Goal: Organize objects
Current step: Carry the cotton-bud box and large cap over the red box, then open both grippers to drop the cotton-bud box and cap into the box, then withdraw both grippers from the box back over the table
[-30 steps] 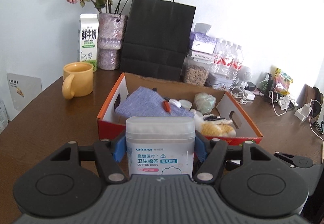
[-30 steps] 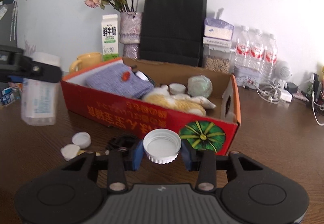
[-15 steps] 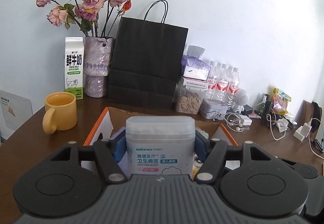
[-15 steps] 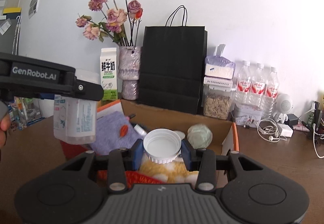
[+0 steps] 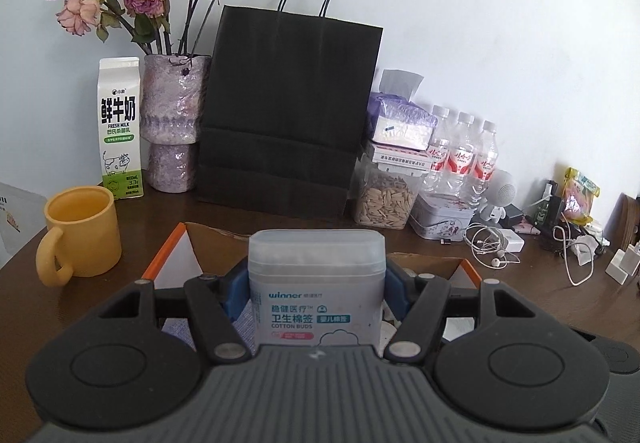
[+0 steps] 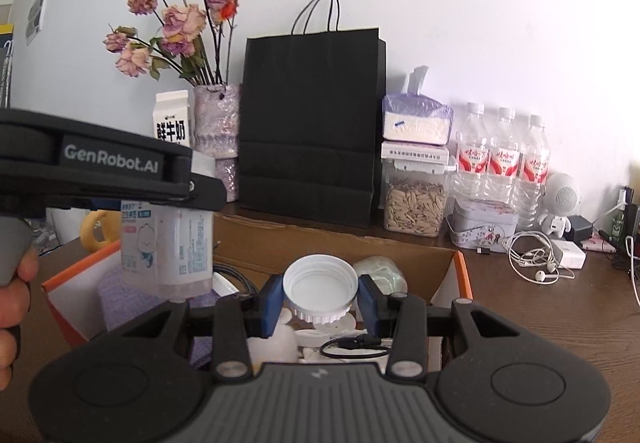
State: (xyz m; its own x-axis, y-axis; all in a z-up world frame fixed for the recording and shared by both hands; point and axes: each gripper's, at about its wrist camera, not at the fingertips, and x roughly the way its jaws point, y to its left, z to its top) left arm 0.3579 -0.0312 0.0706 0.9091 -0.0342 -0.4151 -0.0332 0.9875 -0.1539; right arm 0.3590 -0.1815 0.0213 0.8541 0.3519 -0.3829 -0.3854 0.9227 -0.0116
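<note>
Crowding dark wooden table [image 5: 540, 299] by white wall [image 5: 480, 23]: bags, bottles, cables.

White wall [image 5: 480, 23] behind a dark brown wooden table [image 5: 520, 307], daylight even and bright. Along the wall: vase of dried roses [image 5: 176, 123], milk carton [image 5: 120, 131], black paper bag [image 5: 288, 115], three water bottles [image 6: 500, 163], tangled cables [image 5: 496, 247]
</note>
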